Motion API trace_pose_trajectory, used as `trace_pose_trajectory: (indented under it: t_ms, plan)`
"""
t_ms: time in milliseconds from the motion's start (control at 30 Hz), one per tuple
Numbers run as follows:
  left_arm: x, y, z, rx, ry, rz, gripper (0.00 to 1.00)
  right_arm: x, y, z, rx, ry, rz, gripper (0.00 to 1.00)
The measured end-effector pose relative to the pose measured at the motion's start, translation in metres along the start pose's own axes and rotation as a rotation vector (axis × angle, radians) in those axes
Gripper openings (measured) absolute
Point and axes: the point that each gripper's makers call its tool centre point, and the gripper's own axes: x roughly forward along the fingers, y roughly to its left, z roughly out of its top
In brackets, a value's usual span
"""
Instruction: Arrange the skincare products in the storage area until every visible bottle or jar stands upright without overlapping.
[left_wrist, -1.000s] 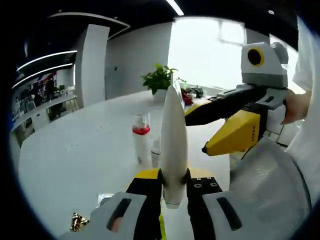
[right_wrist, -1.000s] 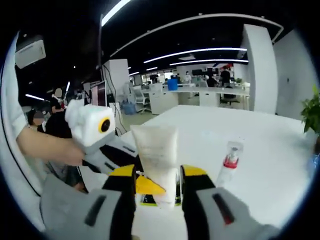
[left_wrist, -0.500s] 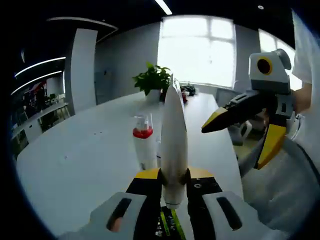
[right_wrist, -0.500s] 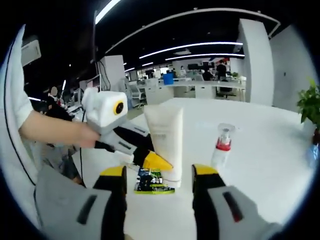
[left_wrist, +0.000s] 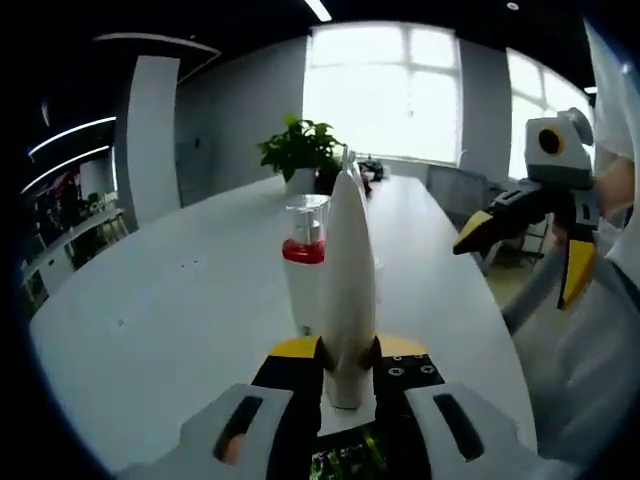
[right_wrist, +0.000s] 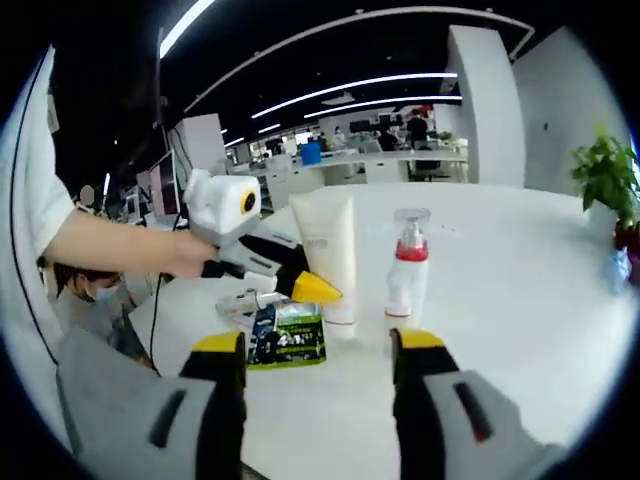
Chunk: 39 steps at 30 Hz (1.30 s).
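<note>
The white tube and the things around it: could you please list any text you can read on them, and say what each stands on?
White tube: a faint grey print near its top, too blurred to read.
Pump bottle: no text legible.
Dark green packet lying on the table: white lettering and pictures, too small to read.
No word, brand or number can be read.

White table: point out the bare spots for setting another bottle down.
The table lies bare right of the pump bottle. It is crowded around the tube, the left gripper and the green packet.
</note>
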Motion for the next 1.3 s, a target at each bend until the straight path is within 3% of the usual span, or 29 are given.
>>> trace_pose_trajectory:
  t_ms: [533,900,1300]
  plan:
    - [0.022,0.021,-0.002,0.043,-0.01,-0.063,0.15,-0.001,-0.022,-0.011,0.044,-0.003,-0.016,0.73]
    - [0.03,0.024,0.004,0.048,-0.026,-0.113,0.16,-0.001,-0.03,-0.015,0.061,0.007,-0.031,0.74]
    - [0.041,0.031,0.006,0.062,-0.022,-0.124,0.16,-0.002,-0.038,-0.021,0.076,0.014,-0.033,0.76]
